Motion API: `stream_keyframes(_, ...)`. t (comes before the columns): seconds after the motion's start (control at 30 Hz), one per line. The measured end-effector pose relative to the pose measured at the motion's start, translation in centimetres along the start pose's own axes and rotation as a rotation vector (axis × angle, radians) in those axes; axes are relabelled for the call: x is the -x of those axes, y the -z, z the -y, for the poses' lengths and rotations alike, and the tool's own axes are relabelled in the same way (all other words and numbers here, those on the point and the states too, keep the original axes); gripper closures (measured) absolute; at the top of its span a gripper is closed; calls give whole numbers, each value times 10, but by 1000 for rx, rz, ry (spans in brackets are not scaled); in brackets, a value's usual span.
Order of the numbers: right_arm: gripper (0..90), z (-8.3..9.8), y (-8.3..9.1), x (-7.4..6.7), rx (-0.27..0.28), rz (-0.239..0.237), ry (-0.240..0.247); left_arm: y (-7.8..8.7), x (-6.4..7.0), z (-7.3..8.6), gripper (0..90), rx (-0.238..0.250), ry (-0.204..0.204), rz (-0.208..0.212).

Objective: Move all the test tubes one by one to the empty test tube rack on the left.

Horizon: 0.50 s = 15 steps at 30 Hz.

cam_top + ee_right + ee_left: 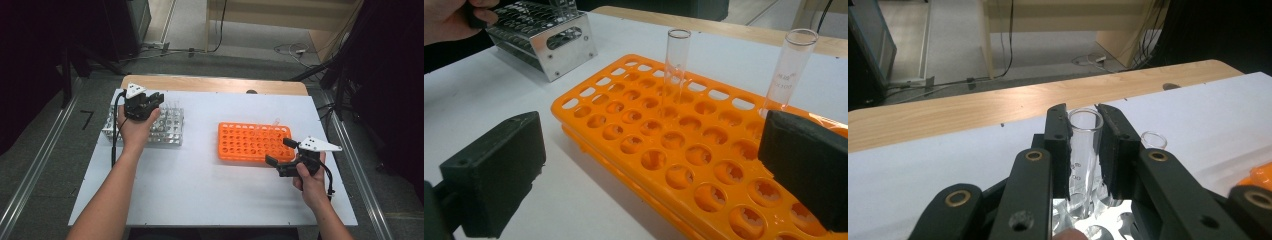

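My left gripper [152, 101] hangs over the far side of a metal test tube rack [169, 131] at the left of the table. Its jaws are shut on a clear glass test tube [1084, 150] that stands upright in the rack [1098, 220]; another tube [1153, 140] stands just to its right. At the right, my right gripper [280, 151] is open beside the near right corner of an orange rack [247, 142], nothing between its fingers. In the right gripper view the open gripper [649, 165] faces the orange rack [684, 150], where two glass tubes [676, 55] [791, 70] stand at the far side.
A white sheet [200, 190] covers the table, with a wooden strip [215, 84] along the far edge. Cables lie on the floor [295, 50] beyond. Dark stands flank the table on both sides.
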State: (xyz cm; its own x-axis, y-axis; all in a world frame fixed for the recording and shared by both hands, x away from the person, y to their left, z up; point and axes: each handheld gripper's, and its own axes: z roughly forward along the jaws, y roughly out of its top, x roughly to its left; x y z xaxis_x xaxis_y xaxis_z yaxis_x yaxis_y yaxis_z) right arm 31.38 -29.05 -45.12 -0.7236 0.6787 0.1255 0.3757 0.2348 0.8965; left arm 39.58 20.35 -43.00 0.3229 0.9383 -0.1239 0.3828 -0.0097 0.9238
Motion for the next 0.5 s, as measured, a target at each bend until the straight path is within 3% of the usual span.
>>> stream_keyframes(0.3,0,0,-1,-1,-4,1,6,-2,2,2,767,-10,-17,-6)
stream_keyframes(0.5,0,0,0,-1,-4,1,4,-5,3,6,765,-52,-29,-14)
